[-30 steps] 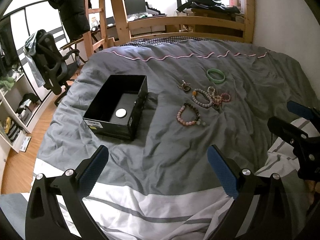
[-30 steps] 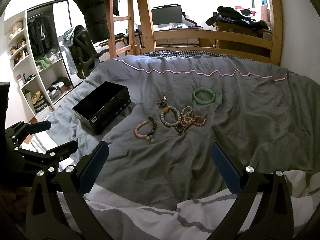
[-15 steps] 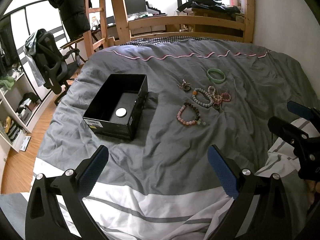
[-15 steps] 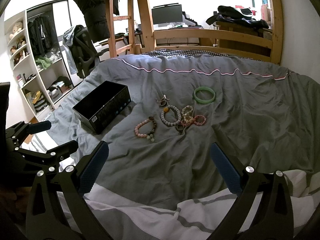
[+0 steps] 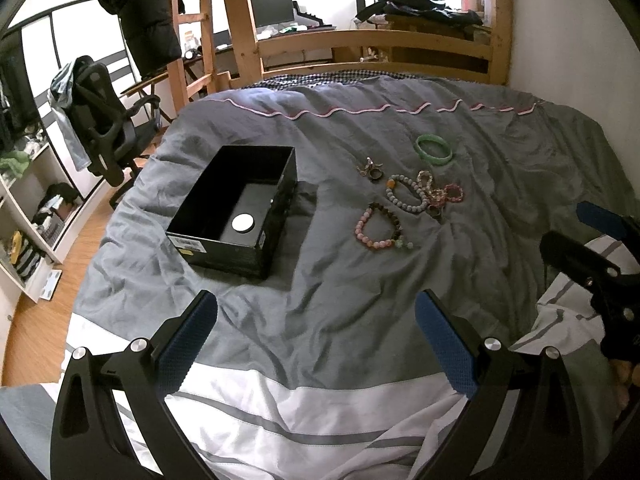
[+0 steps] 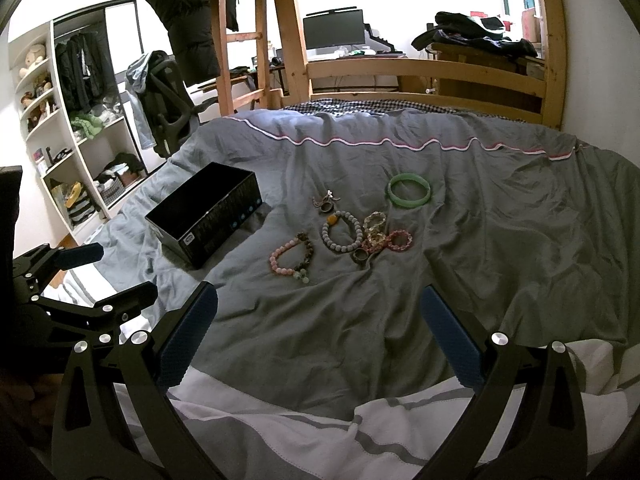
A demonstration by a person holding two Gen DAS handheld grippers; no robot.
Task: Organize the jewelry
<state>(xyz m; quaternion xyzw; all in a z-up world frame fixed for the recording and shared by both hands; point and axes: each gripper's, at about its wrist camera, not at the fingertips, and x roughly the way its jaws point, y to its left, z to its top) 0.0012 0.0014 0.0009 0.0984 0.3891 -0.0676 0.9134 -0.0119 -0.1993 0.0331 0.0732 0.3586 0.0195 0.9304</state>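
An open black box (image 5: 236, 208) (image 6: 206, 220) with a white disc (image 5: 243, 223) inside sits on the grey duvet. To its right lie a green bangle (image 5: 434, 149) (image 6: 408, 191), a pink and brown bead bracelet (image 5: 378, 226) (image 6: 292, 258), a grey bead bracelet (image 5: 404, 196) (image 6: 342, 232), a tangle of pink bracelets (image 5: 440, 194) (image 6: 386, 236) and a small ring cluster (image 5: 370, 170) (image 6: 326, 203). My left gripper (image 5: 316, 340) and right gripper (image 6: 318, 332) are both open and empty, near the bed's front end, well short of the jewelry.
The grey duvet (image 5: 360, 288) folds back to a white striped sheet (image 5: 304, 412) at the front. A wooden bed frame and ladder (image 5: 240, 40) stand behind. An office chair (image 5: 100, 120) and shelves (image 6: 68, 168) are at the left; a wall is at the right.
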